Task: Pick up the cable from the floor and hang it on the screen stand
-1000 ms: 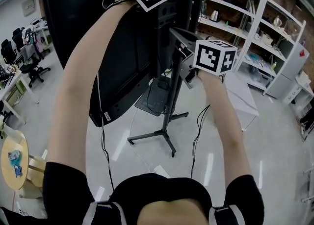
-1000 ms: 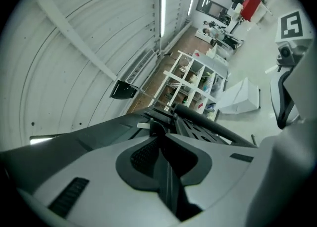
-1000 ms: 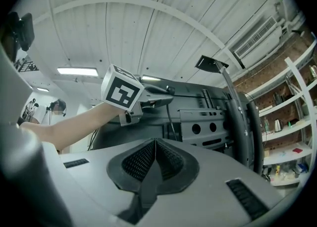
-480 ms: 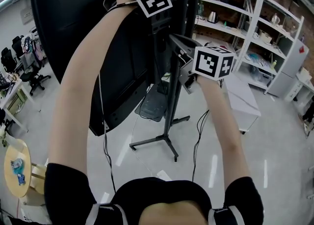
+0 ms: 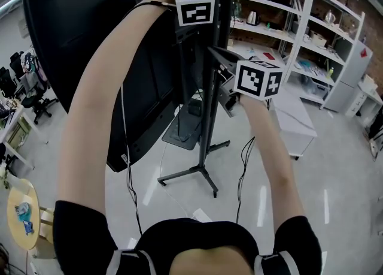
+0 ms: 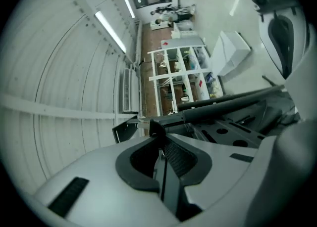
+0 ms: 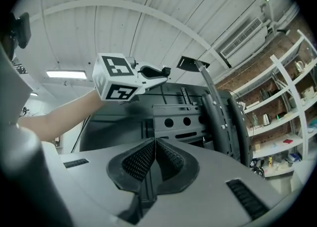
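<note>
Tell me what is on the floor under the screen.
The stand's black legs and a dark flat plate behind them show. The screen covers the floor farther left.

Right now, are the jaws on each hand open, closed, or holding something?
Left gripper: jaws closed on what looks like the cable.
Right gripper: jaws closed, empty.

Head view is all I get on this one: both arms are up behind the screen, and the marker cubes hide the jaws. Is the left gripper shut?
Observer: Yes. The left gripper view shows the left gripper with its jaws together, and I can make out no cable between them.
Operator: And the right one?
Observer: The right gripper is shut too. In its own view the ribbed pads meet at the tip with nothing between them.
</note>
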